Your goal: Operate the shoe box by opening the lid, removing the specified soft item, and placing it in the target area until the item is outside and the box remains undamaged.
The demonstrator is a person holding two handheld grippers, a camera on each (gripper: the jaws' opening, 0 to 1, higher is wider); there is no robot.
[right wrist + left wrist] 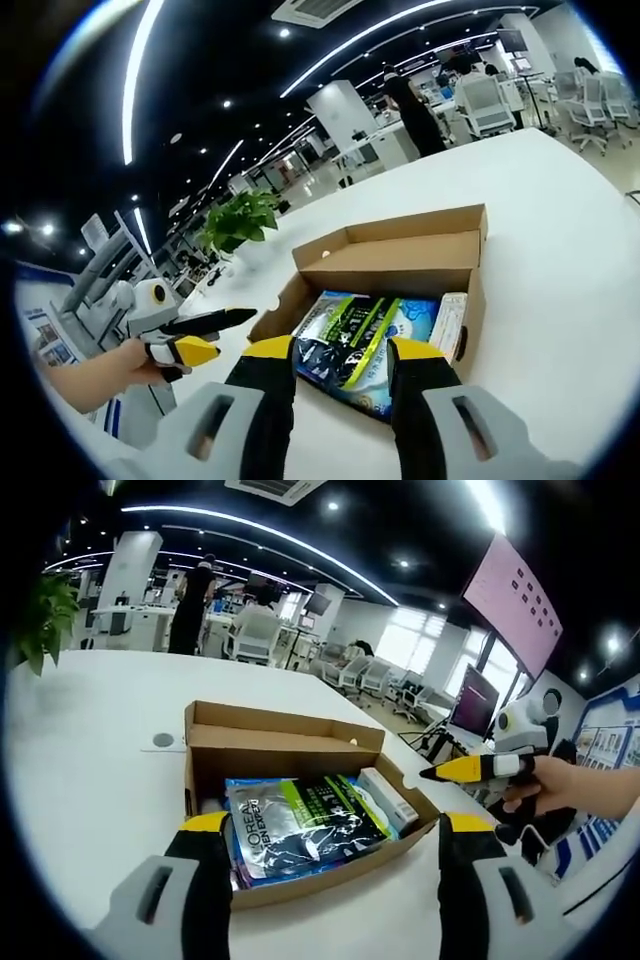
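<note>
An open cardboard shoe box (285, 742) (400, 262) lies on the white table, its lid flap folded back on the far side. Inside lies a soft dark pouch (300, 825) (355, 340) with blue and green print, beside a small white carton (388, 798) (450, 325). My left gripper (335, 822) is open, its jaws spread wide just in front of the box's near wall. My right gripper (341, 348) is open too, with its jaws framing the pouch from the opposite side. Each gripper, held in a hand, shows in the other's view (480, 770) (200, 330).
The white table (90, 780) (560, 250) stretches wide around the box, with a round grommet (163, 740) beside it. A potted plant (45, 615) (240, 220) stands at one end. Office chairs, desks and a standing person (190, 605) are beyond.
</note>
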